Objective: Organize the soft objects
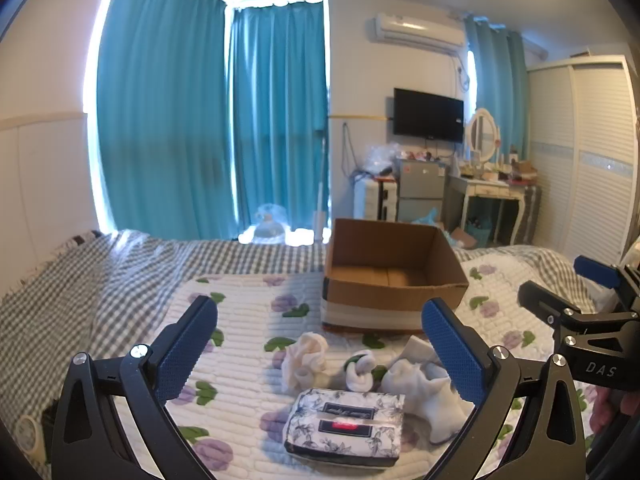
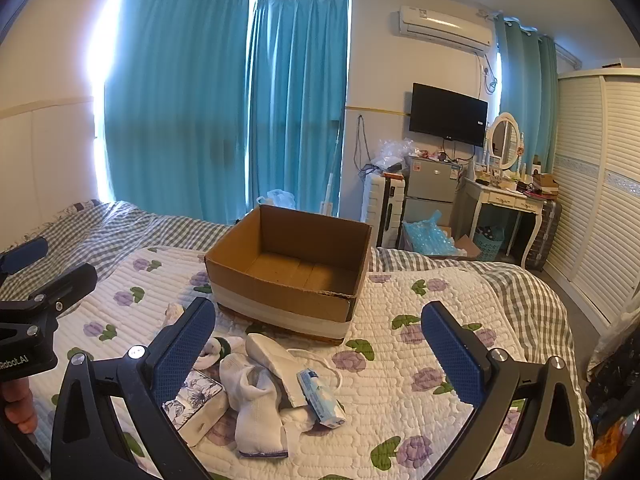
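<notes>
Cardboard box (image 2: 292,268) stands behind socks (image 2: 256,404) and tissue pack (image 1: 346,426).

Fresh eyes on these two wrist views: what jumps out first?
The open cardboard box sits mid-bed on the flowered quilt, nothing visible inside it. In front of it lies a small heap: white socks, a flower-printed tissue pack and a blue-and-white packet. Both the left gripper and right gripper hang open over that heap, holding nothing, with bright teal curtains behind.
</notes>
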Demonstrator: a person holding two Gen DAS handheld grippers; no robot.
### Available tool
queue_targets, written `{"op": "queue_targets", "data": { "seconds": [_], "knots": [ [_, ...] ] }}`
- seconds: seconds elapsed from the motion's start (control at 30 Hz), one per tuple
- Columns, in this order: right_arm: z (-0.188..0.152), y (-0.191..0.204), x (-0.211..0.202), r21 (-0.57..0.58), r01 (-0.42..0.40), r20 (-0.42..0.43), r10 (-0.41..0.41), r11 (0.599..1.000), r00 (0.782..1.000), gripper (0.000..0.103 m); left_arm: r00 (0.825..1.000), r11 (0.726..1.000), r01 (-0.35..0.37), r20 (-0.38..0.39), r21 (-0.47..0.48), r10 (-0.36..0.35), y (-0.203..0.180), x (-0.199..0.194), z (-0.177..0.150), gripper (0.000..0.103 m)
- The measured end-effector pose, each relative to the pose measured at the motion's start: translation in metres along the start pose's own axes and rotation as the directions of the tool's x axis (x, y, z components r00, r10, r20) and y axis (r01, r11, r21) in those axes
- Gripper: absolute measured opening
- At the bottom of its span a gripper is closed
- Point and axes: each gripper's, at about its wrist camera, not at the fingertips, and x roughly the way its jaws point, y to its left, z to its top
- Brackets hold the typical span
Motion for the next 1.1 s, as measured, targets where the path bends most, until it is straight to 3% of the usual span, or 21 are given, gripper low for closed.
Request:
{"op": "queue_targets", "data": {
  "seconds": [1.1],
  "knots": [
    [0.0, 0.0017, 0.002, -0.004, 0.005, -0.017, -0.005, 1.0, 1.0, 0.103, 1.0, 1.0, 0.004, 0.0, 0.007, -0.004, -0.0033, -0.0015, -0.0027, 0.103]
  ]
}}
